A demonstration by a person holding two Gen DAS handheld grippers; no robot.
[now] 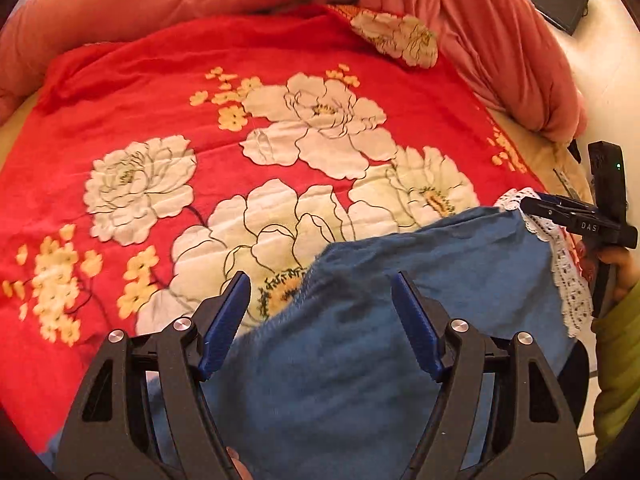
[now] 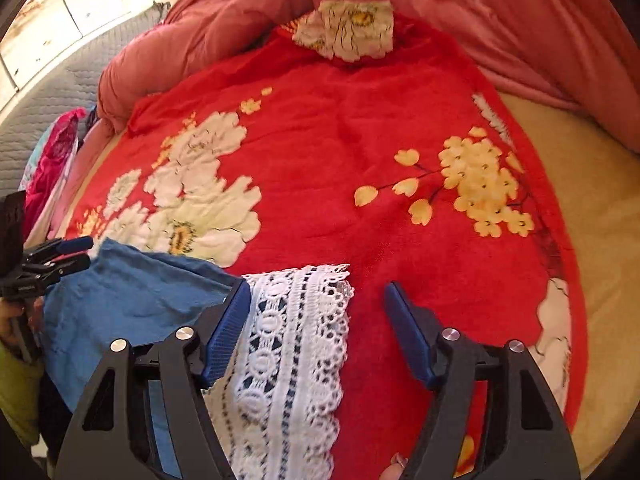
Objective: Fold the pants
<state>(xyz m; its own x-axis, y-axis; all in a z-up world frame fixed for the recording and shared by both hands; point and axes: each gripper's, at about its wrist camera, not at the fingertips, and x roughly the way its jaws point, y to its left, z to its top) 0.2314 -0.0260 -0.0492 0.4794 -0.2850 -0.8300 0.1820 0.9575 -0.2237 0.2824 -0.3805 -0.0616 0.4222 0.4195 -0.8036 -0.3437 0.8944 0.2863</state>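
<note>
The blue soft cotton pants with a white lace hem [image 1: 400,340] lie on the red floral blanket [image 1: 160,112], partly between my left gripper [image 1: 320,304] jaws, which stand open over the blue cloth; my right gripper [image 2: 316,308] is open too, lace just inside its left jaw. I judge them light and limp, best pinched at the hem corners; their long axis I can't tell, since they run out of frame
</note>
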